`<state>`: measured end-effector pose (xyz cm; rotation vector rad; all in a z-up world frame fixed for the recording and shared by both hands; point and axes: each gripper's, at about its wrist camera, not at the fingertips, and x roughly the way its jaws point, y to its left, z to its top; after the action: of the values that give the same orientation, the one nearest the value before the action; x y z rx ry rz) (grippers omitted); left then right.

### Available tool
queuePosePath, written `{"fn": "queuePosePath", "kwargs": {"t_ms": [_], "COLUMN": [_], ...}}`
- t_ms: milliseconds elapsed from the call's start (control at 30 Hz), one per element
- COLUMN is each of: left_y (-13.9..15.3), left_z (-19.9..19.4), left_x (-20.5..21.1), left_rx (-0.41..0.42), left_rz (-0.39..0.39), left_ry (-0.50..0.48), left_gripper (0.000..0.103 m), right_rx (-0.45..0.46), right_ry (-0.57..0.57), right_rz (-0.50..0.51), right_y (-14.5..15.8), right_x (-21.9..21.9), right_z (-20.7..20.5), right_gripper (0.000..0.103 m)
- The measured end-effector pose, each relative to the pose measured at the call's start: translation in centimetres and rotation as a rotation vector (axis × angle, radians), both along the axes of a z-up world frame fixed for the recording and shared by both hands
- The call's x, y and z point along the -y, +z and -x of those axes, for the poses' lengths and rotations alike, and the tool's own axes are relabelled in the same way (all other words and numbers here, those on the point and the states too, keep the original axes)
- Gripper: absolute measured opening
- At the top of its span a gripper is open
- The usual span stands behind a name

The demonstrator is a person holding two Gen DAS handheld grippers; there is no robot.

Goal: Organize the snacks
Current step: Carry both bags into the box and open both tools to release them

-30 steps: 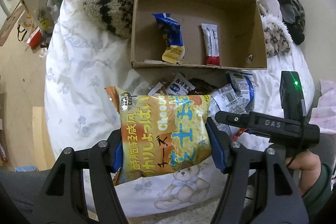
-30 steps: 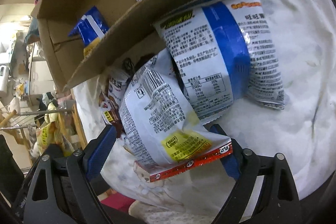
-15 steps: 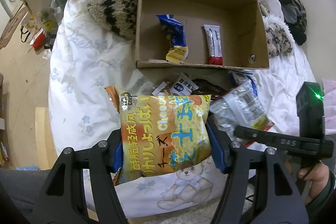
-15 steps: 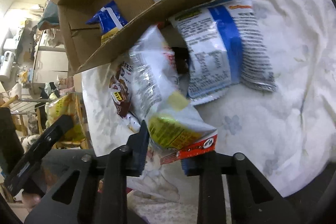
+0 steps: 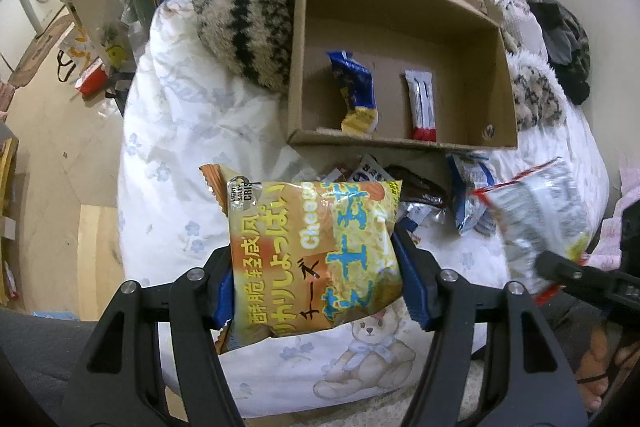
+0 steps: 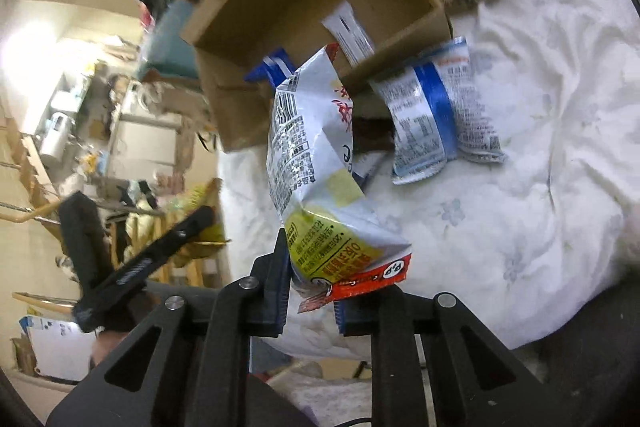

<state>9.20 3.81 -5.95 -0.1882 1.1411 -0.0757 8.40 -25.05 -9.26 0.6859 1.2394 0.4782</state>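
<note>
In the left wrist view, the left gripper [image 5: 316, 287] sits at 6 o'clock, its blue-padded fingers [image 5: 412, 287] spread wide and pressed against both sides of a yellow cheese snack bag [image 5: 312, 259], held above the white floral bedding [image 5: 180, 155]. At 12 o'clock lies the open cardboard box [image 5: 400, 27], holding a blue-and-yellow packet [image 5: 356, 95] and, just right of it, a white-and-red stick packet [image 5: 421, 105]. A striped knit hat [image 5: 244, 27] touches the box at 10 o'clock. Loose snacks [image 5: 416, 195] are heaped against the box's near wall. At 3 o'clock, blurred, hangs a silver-and-red packet [image 5: 536, 211]. In the right wrist view the right gripper [image 6: 310, 291] pinches that packet's red end between nearly closed fingers, clear of the bedding. A blue-and-white bag [image 6: 432, 111] lies at 1 o'clock, tucked against the box.
</note>
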Motion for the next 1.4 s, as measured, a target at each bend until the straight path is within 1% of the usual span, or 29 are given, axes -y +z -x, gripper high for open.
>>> {"fn": "queuePosePath", "kwargs": {"t_ms": [200, 400, 467, 633, 867, 1167, 1333, 1400], "left_y": [2.3, 5.0, 5.4, 6.0, 5.2, 3.1, 1.2, 0.3], "left_z": [-0.6, -2.4, -3.1, -5.5, -8.7, -12.5, -14.1, -14.6], "left_x": [0.0, 0.4, 0.5, 0.6, 1.3, 4.9, 6.2, 7.1], "left_rx": [0.057, 0.119, 0.124, 0.136, 0.109, 0.116, 0.096, 0.087], "left_rz": [0.023, 0.029, 0.03, 0.021, 0.011, -0.072, -0.053, -0.063], "left_ry": [0.009, 0.004, 0.001, 0.001, -0.024, -0.106, -0.118, -0.14], "left_gripper": [0.062, 0.062, 0.062, 0.062, 0.062, 0.062, 0.062, 0.062], "right_rx": [0.105, 0.198, 0.217, 0.22, 0.181, 0.114, 0.092, 0.082], "right_ry": [-0.044, -0.082, -0.083, -0.074, -0.061, -0.058, -0.066, -0.073], "right_rz": [-0.04, -0.066, -0.066, -0.053, -0.036, 0.002, 0.026, 0.03], "right_y": [3.5, 7.0, 7.7, 8.4, 7.0, 3.5, 1.2, 0.5], "right_x": [1.9, 3.7, 4.0, 3.5, 2.9, 1.8, 1.9, 2.0], "right_z": [0.2, -2.0, -2.9, -5.3, -8.7, -13.0, -14.6, -14.8], "right_gripper": [0.018, 0.018, 0.018, 0.018, 0.018, 0.018, 0.018, 0.018]}}
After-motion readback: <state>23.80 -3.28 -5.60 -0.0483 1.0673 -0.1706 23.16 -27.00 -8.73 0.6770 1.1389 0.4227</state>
